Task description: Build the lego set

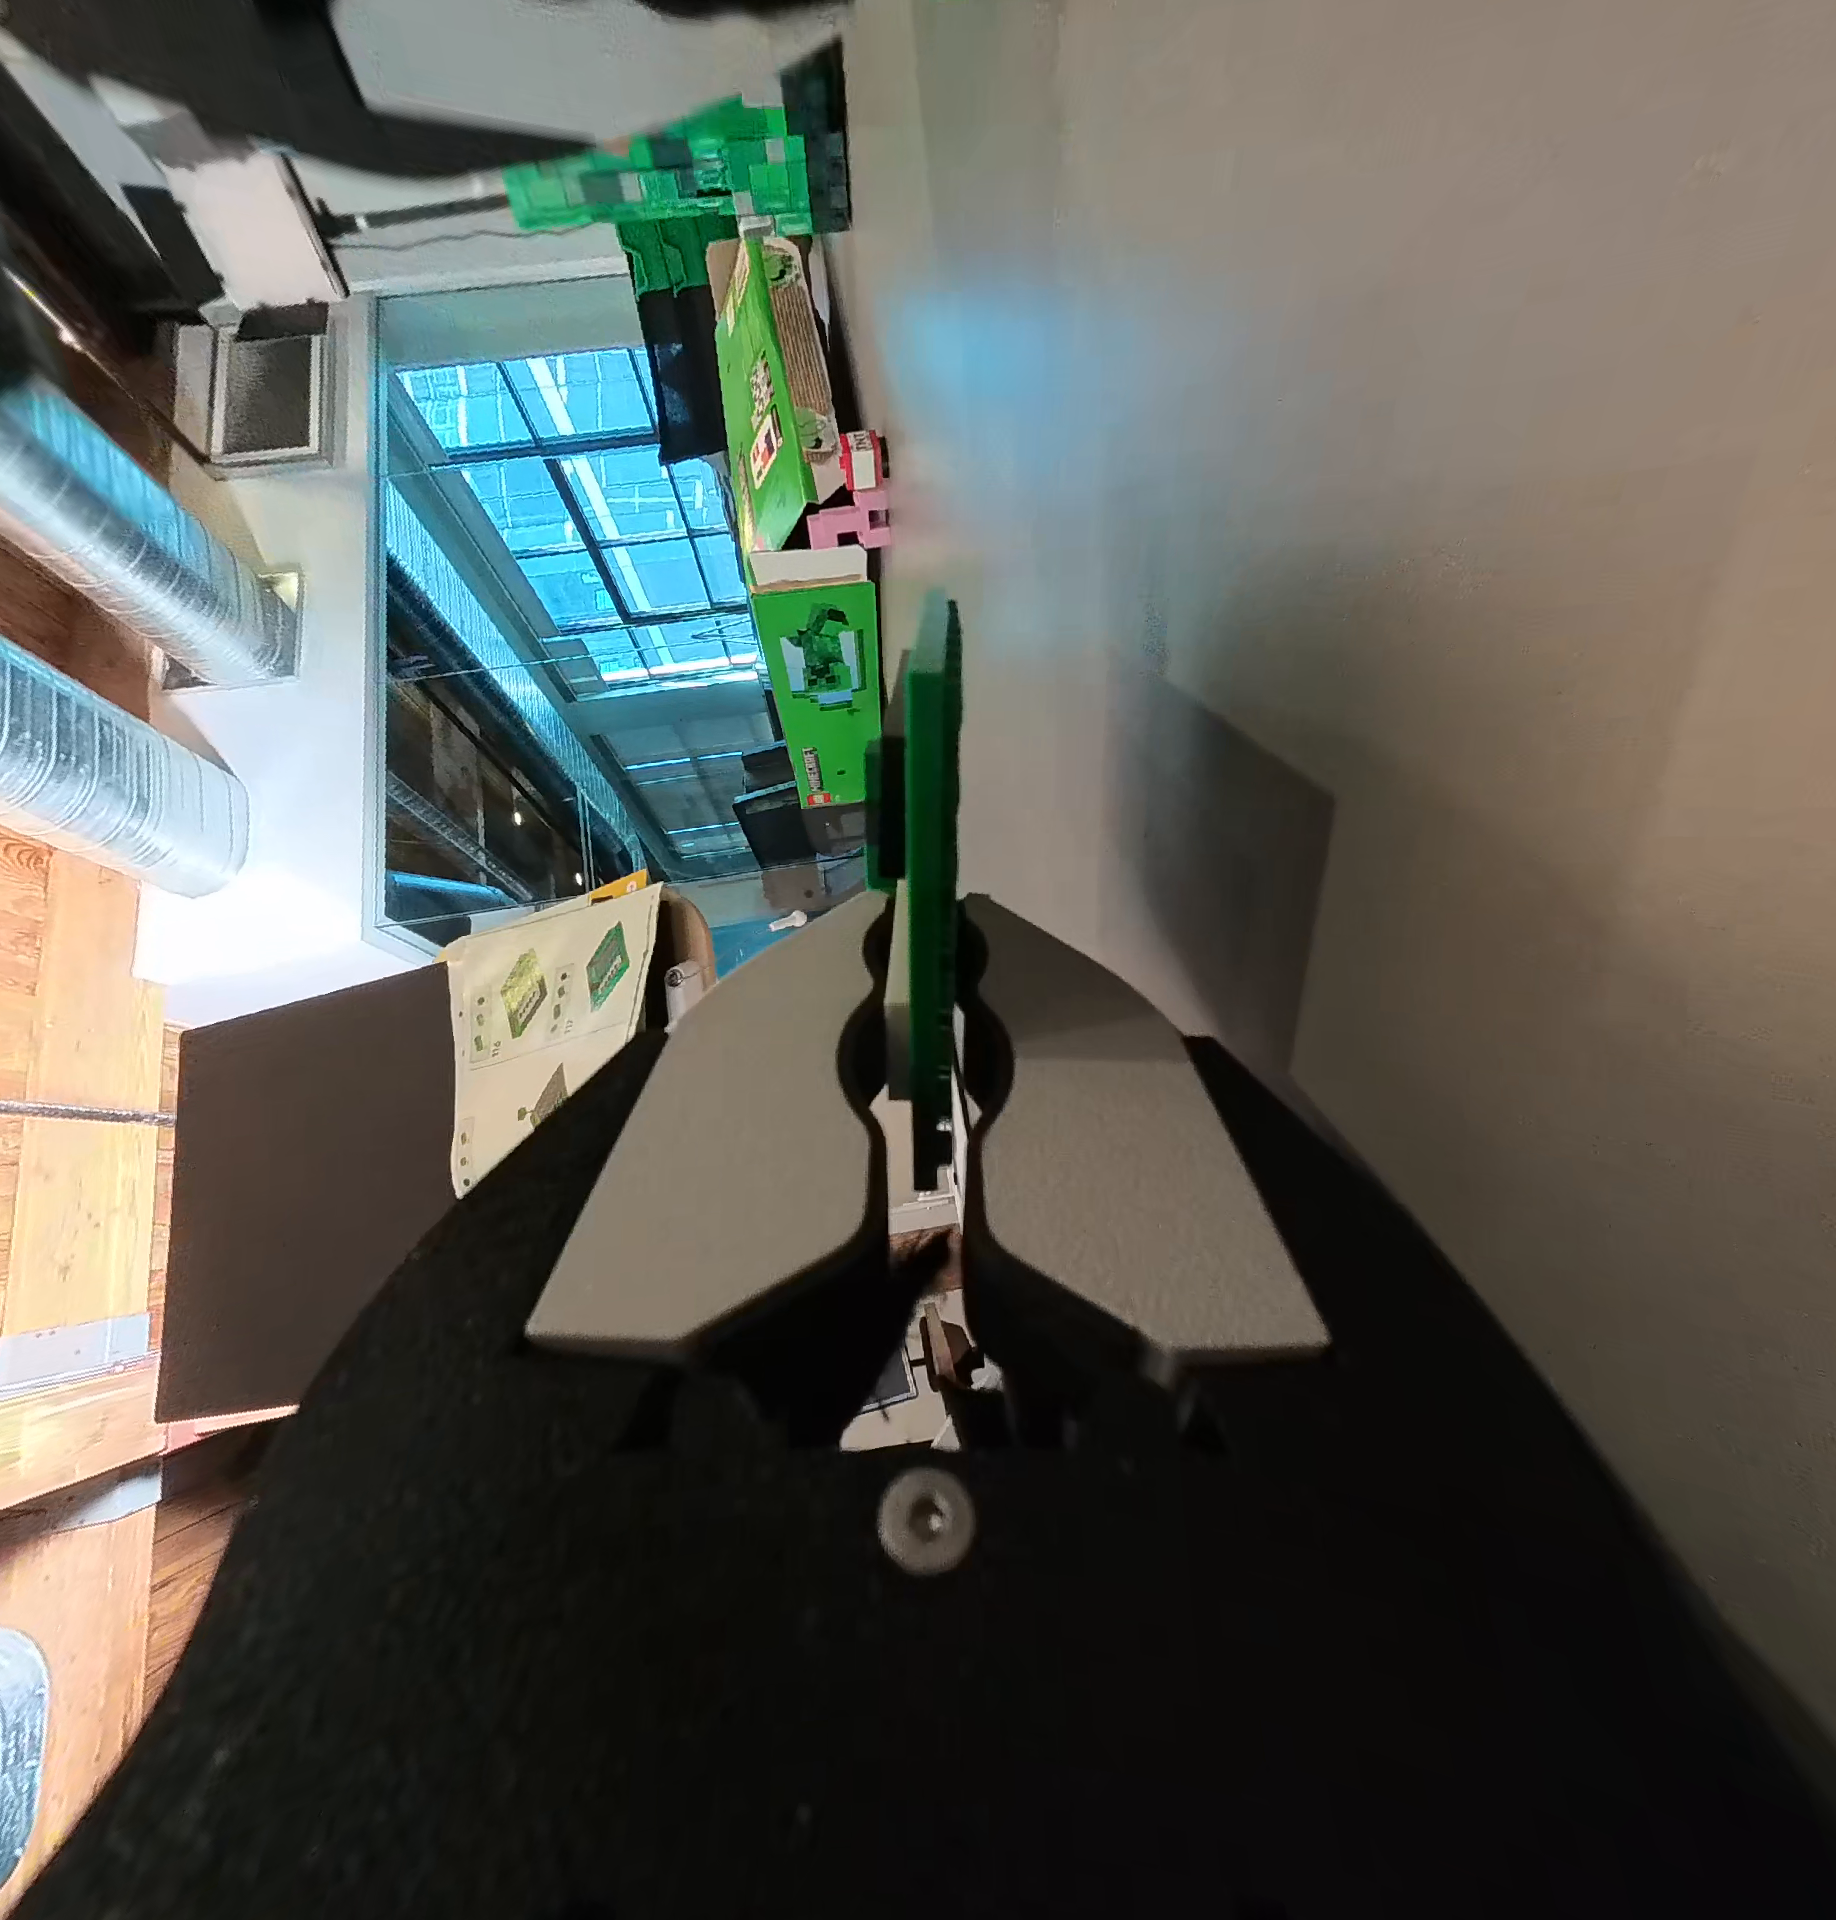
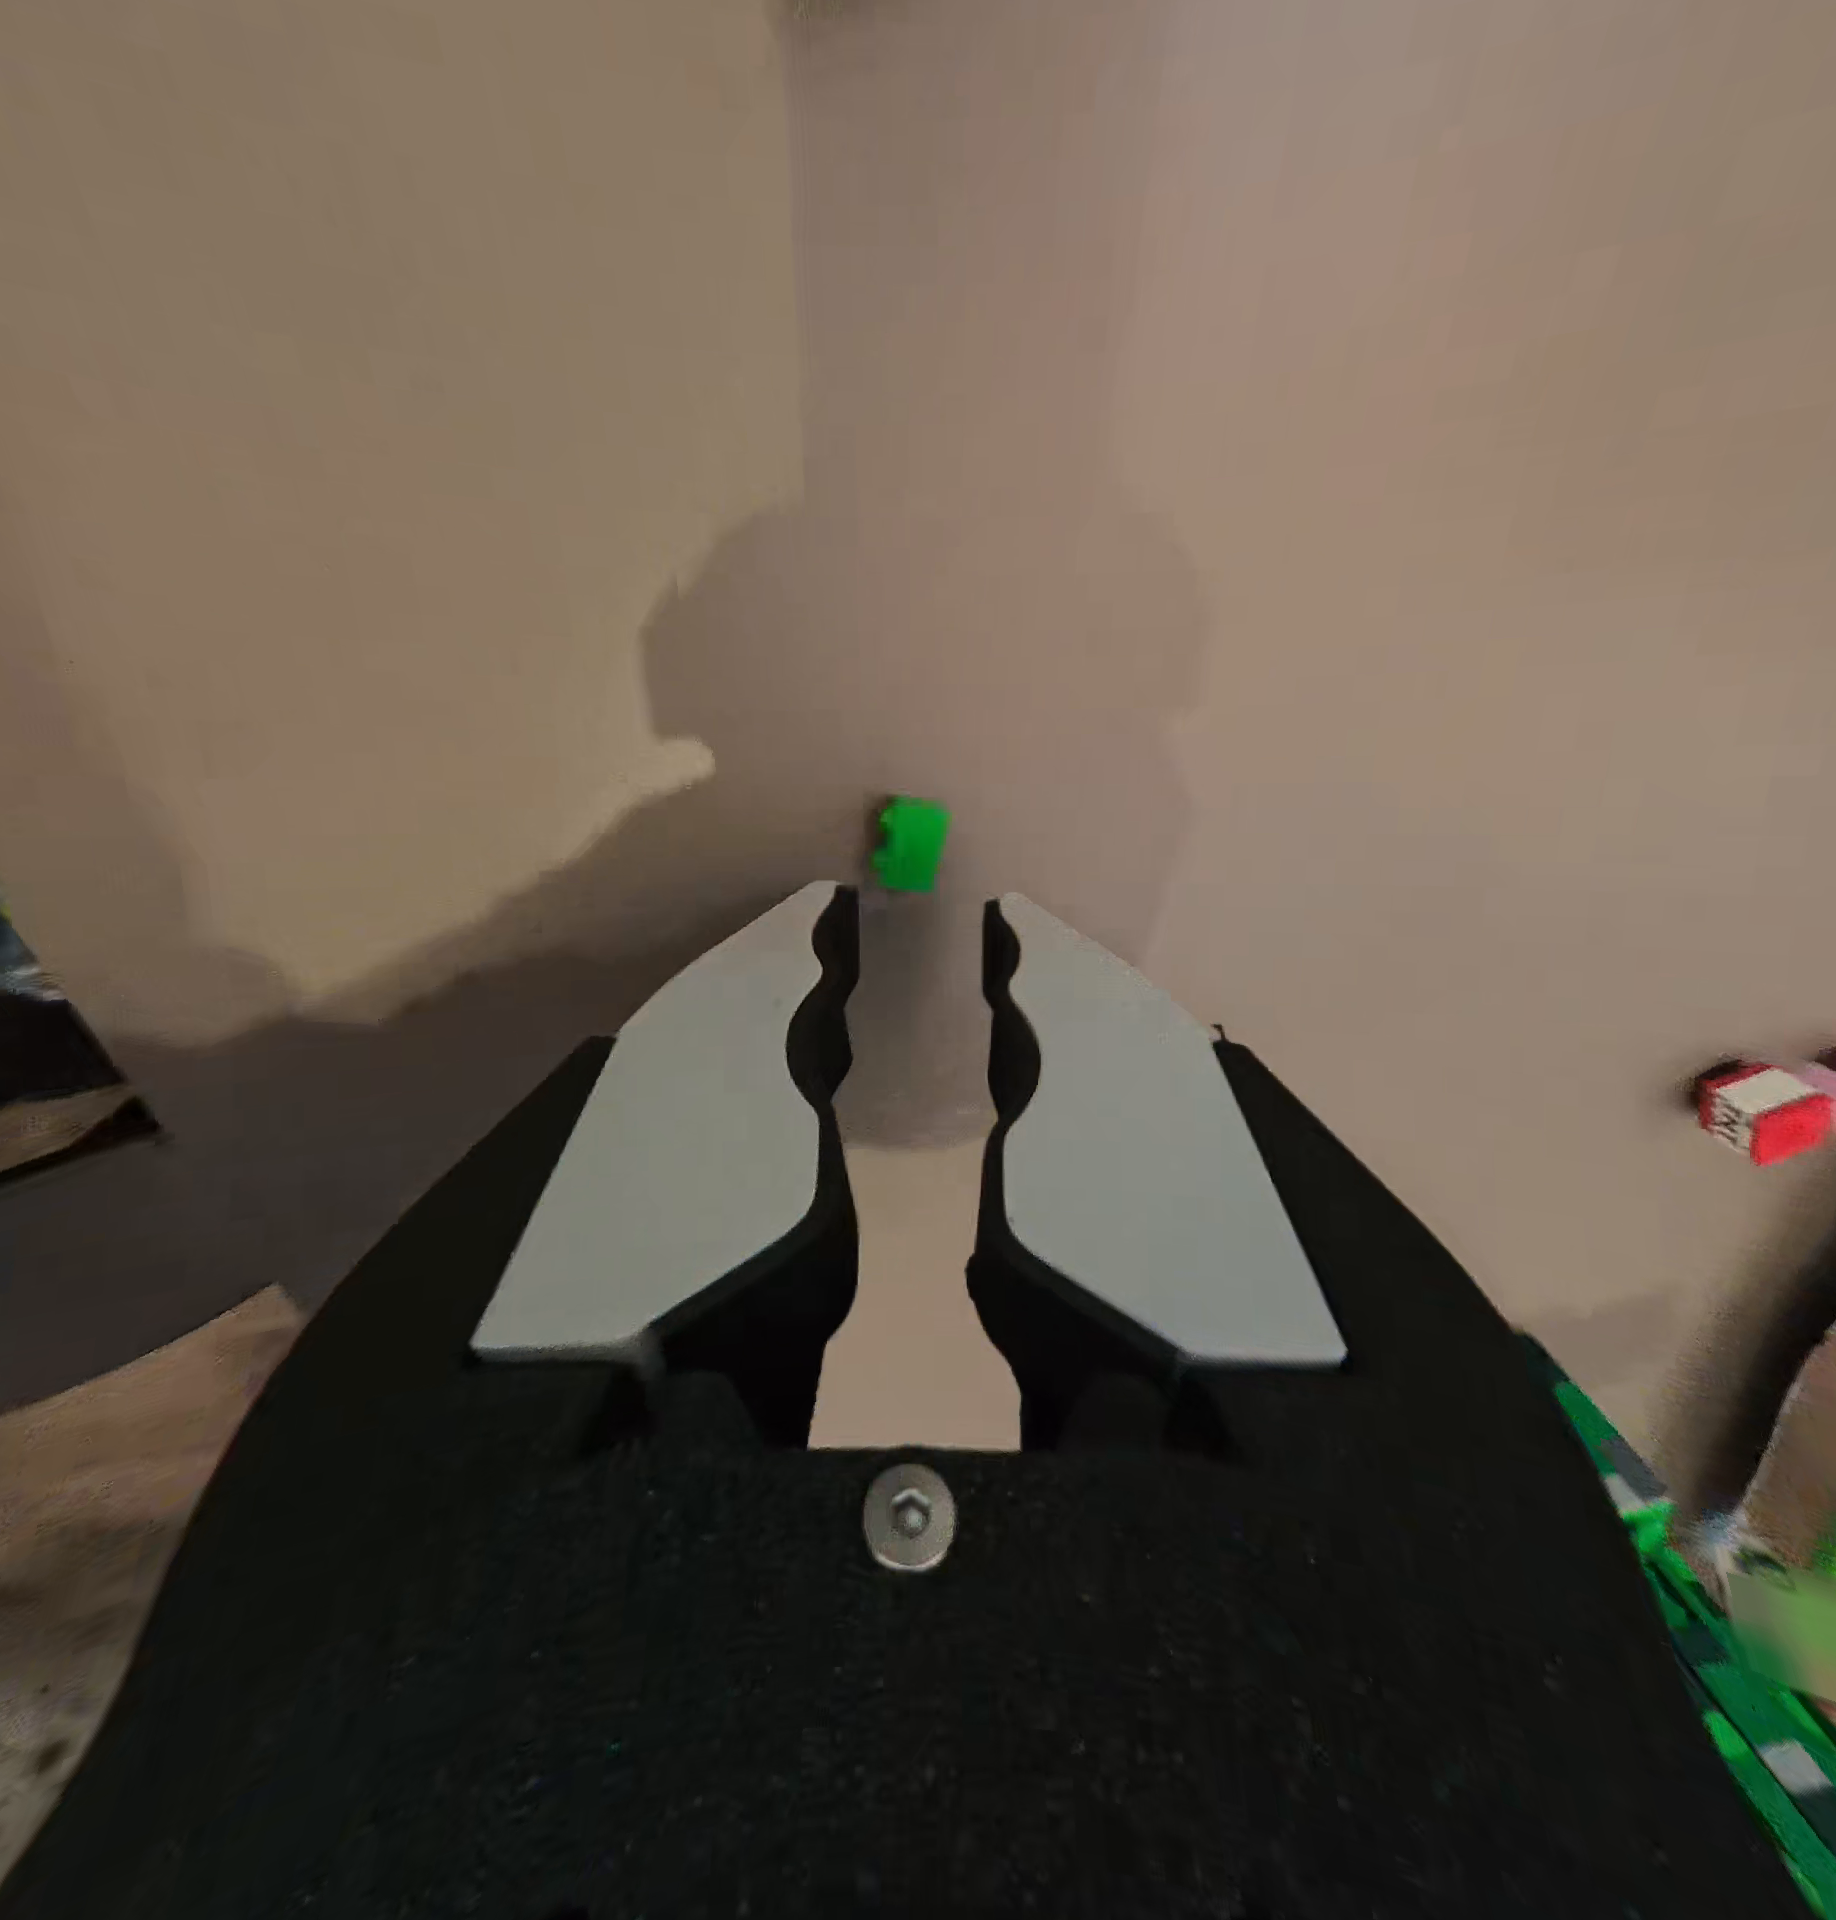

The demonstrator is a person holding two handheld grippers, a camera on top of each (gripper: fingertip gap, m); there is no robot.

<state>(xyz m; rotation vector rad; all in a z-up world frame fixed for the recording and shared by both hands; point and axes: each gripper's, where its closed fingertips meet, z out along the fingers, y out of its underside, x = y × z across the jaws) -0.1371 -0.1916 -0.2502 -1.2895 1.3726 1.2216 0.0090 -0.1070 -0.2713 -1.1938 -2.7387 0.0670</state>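
Lego flat dark-green plastic plate (image 1: pixel 929 831), clenched edge-on between left gripper (image 1: pixel 924 935) jaws, could be twisted loose w/ such thin purchase, while small bright-green plastic brick (image 2: pixel 909 844) just ahead of spread, empty right gripper (image 2: pixel 919 904) jaws could be knocked away if approached off-centre.

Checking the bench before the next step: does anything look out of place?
One small green brick lies alone on the table, just beyond the open right gripper. Left gripper holds a green plate edge-on.
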